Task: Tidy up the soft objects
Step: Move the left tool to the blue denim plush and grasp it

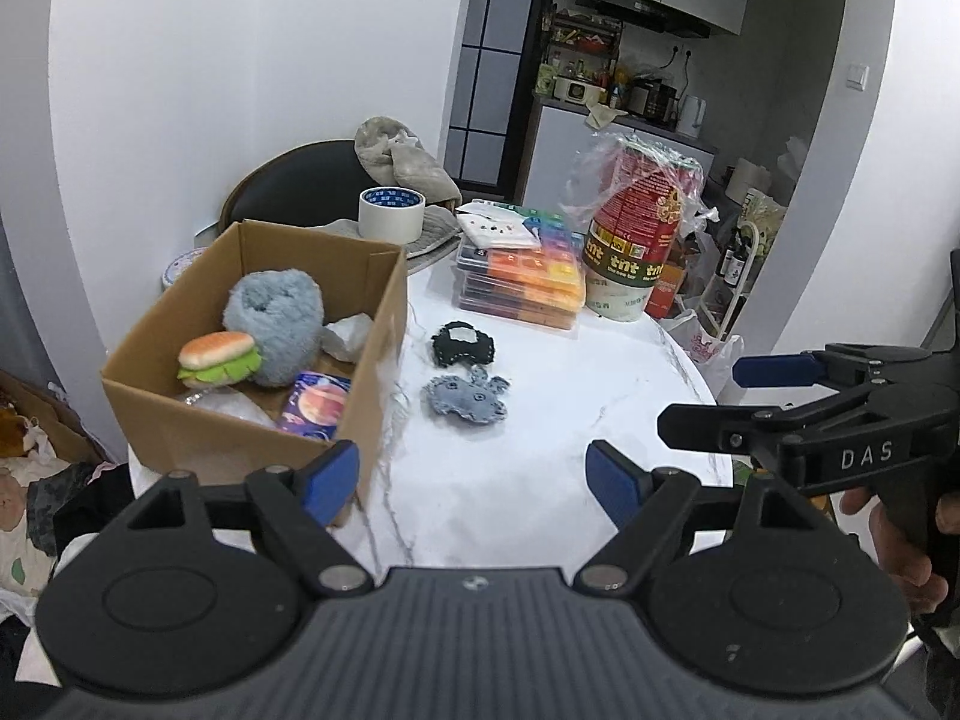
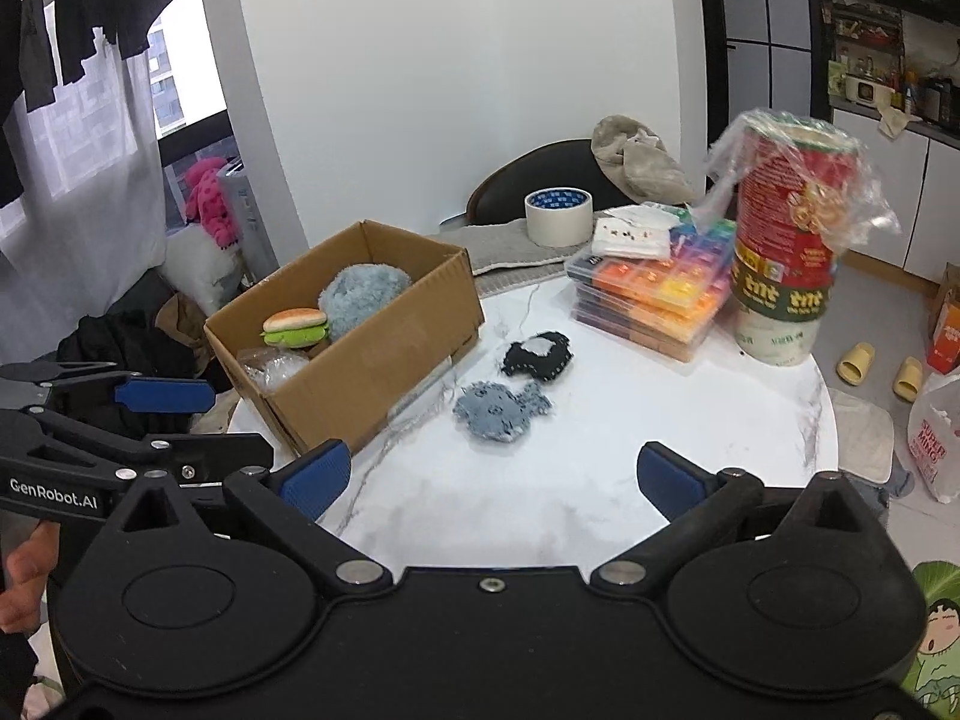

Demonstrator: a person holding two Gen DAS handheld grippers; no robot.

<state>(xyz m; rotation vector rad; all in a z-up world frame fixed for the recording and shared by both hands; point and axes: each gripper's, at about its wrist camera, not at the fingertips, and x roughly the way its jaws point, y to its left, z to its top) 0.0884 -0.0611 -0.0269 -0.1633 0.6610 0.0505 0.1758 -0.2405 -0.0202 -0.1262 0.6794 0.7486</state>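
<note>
two felt toys, one black [image 1: 463, 344] and one grey-blue [image 1: 467, 407], beside one cardboard box [image 1: 372, 348] with plush burger [image 1: 219, 357] and fluffy ball [image 1: 277, 324]; left gripper [image 1: 474, 483] and right gripper [image 2: 492, 477] spread wide, empty.

A round white marble table [image 2: 540, 510] is filling the middle of the frame. Sitting on it at left is an open cardboard box [image 2: 372, 360]; just right of it are lying a black felt toy [image 2: 537, 357] and a grey-blue felt toy [image 2: 498, 411]. Toward the upper right are resting stacked plastic cases [image 2: 651, 294], a wrapped red tub [image 2: 786, 258] and a grey mat [image 2: 510, 249].
</note>
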